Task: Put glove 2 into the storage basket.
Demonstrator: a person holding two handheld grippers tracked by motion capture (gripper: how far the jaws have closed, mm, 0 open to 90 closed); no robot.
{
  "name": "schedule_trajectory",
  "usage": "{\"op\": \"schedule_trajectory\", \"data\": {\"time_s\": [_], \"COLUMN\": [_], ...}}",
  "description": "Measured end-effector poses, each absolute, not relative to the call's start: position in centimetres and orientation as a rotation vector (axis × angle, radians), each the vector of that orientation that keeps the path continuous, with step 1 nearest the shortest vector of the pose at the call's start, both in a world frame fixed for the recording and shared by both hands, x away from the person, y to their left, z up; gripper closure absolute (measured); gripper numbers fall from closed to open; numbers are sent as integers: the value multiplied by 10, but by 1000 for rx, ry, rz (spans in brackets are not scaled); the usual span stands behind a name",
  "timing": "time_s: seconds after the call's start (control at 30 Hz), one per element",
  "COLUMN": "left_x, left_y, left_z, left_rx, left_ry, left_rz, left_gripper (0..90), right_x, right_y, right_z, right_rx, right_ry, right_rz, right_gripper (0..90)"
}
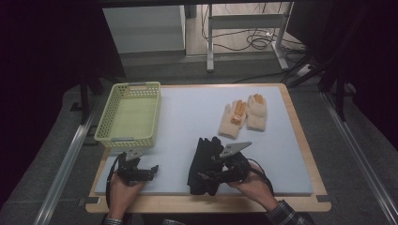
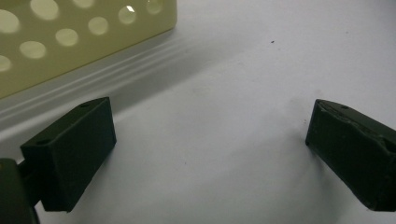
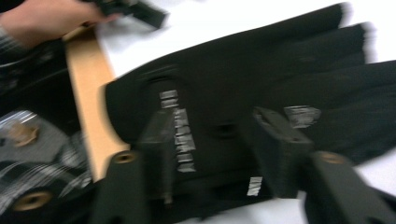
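Note:
A pair of black gloves (image 1: 202, 161) lies near the front of the white mat (image 1: 187, 117). My right gripper (image 1: 209, 176) points left over their cuff end; in the right gripper view its jaws stand apart just above the black glove (image 3: 261, 70), with the gripper (image 3: 217, 140) open and pressing on nothing. A pair of cream gloves with orange palms (image 1: 245, 114) lies farther back on the right. My left gripper (image 1: 151, 171) rests open near the front left, its jaws wide apart over bare mat (image 2: 219, 121), with nothing between them.
A yellow-green perforated basket (image 1: 112, 123) stands at the mat's left edge, its wall (image 2: 70, 42) just beyond the left gripper. The wooden table edge (image 1: 206, 204) runs along the front. Past the table's far side are a desk frame and cables (image 1: 256, 40).

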State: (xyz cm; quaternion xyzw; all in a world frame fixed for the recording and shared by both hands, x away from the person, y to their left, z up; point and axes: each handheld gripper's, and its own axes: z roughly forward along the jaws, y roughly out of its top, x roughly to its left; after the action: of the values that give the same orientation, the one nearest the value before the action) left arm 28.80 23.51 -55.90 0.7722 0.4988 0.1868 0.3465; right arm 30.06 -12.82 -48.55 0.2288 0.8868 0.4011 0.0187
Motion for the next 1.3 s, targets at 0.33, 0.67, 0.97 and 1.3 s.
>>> {"op": "schedule_trajectory", "data": {"time_s": [0.33,0.67,0.97,1.3], "left_x": [288,288,288,288], "left_y": [235,235,235,235], "left_z": [-559,-559,-559,-559], "left_rx": [2002,2003,2001,2002], "left_ry": [1294,1294,1295,1295], "left_rz": [485,485,485,485], "left_gripper": [21,21,21,22], "right_x": [266,260,273,290], "right_y": [-111,-124,-146,-176], "right_z": [-506,-481,-485,-510], "right_rx": [529,482,620,726], "right_ry": [2759,2745,2745,2722], "right_rz": [1086,1042,1154,1199], "right_gripper": [841,870,569,817]}}
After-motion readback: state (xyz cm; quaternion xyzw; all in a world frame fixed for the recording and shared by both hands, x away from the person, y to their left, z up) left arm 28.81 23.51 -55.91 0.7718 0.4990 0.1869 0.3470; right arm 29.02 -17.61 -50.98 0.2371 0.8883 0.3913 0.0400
